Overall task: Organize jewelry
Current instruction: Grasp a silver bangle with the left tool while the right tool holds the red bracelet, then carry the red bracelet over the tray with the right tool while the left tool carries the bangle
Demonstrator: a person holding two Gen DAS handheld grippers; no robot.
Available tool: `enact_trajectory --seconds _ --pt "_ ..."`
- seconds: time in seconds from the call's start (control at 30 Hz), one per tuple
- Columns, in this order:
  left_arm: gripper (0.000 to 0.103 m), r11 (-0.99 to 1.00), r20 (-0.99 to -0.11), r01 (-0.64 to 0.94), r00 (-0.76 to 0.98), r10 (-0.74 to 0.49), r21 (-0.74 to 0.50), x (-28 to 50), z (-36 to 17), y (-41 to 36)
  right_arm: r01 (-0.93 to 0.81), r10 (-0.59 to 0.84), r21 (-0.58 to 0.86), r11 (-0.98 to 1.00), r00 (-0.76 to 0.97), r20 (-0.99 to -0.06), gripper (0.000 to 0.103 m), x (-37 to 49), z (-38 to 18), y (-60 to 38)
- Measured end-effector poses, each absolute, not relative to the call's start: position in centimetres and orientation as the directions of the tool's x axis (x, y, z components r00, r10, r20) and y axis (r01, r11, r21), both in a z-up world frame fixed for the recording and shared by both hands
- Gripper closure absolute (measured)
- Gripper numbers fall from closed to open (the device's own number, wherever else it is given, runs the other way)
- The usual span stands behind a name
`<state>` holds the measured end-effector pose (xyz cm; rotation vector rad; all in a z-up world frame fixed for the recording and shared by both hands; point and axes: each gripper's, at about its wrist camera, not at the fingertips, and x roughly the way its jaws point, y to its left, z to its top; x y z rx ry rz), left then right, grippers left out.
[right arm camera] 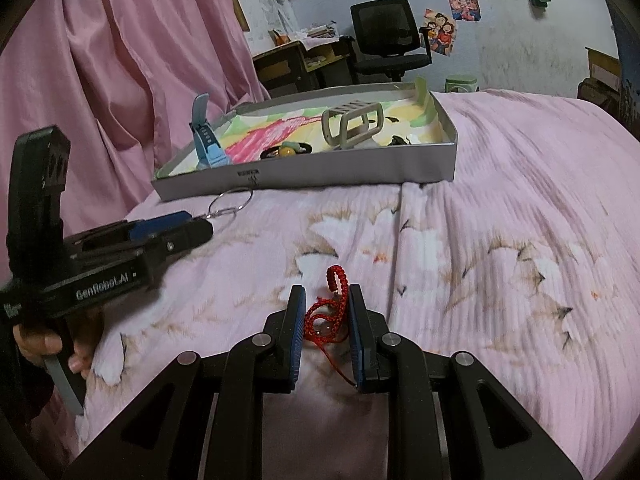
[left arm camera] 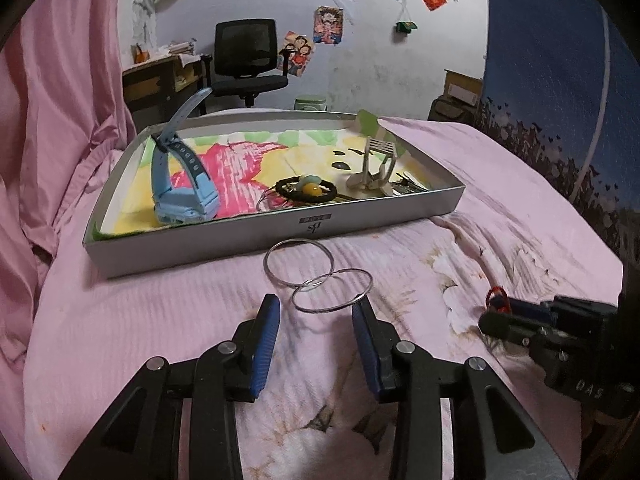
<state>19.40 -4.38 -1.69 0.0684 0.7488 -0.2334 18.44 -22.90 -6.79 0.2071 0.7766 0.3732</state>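
Landmark: grey tray (left arm camera: 276,240) on the pink bedspread (left arm camera: 160,320).

Item 1, left gripper (left arm camera: 316,312): jaws spread, nothing between them, tips just short of the near hoop.

Item 2, two silver hoops (left arm camera: 318,276): lying flat on the bedspread just in front of the tray's near wall, overlapping; the pair's long axis runs from the tray diagonally toward the right jaw.

Item 3, red cord bracelet (right arm camera: 330,308): well in front of the tray, bunched between the right gripper (right arm camera: 326,300) jaws, which are narrowed around it; firm contact cannot be told. Its loop stands up, pointing toward the tray.

Step judged: picking up the remaining loose pieces. Next likely calls for closing on the near hoop's rim and carrying both pieces over the tray wall, beside the blue watch (left arm camera: 180,184).
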Motion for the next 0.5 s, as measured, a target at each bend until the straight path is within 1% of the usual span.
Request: enact_trajectory --seconds 0.17,0.27,0.4,0.5 --pt "0.068 0.967 -0.669 0.256 0.721 -0.179 0.018 19.2 -1.4 -4.9 -0.252 0.413 0.333 0.909 0.663 -0.625 0.085 19.0 -6.6 -23.0" --pt "0.077 0.961 -0.662 0.274 0.726 -0.187 0.028 19.1 -1.3 -5.1 -0.258 0.414 0.329 0.908 0.67 -0.616 0.085 19.1 -6.5 -22.8" --pt "0.091 0.955 -0.667 0.296 0.716 -0.205 0.024 19.2 -1.2 -5.2 -0.266 0.416 0.326 0.907 0.678 -0.606 0.085 19.6 -6.3 -22.7" --pt "0.096 0.953 -0.659 0.301 0.72 -0.217 0.015 19.2 -1.1 -5.1 -0.275 0.421 0.324 0.905 0.684 -0.595 0.085 19.9 -6.0 -22.5"
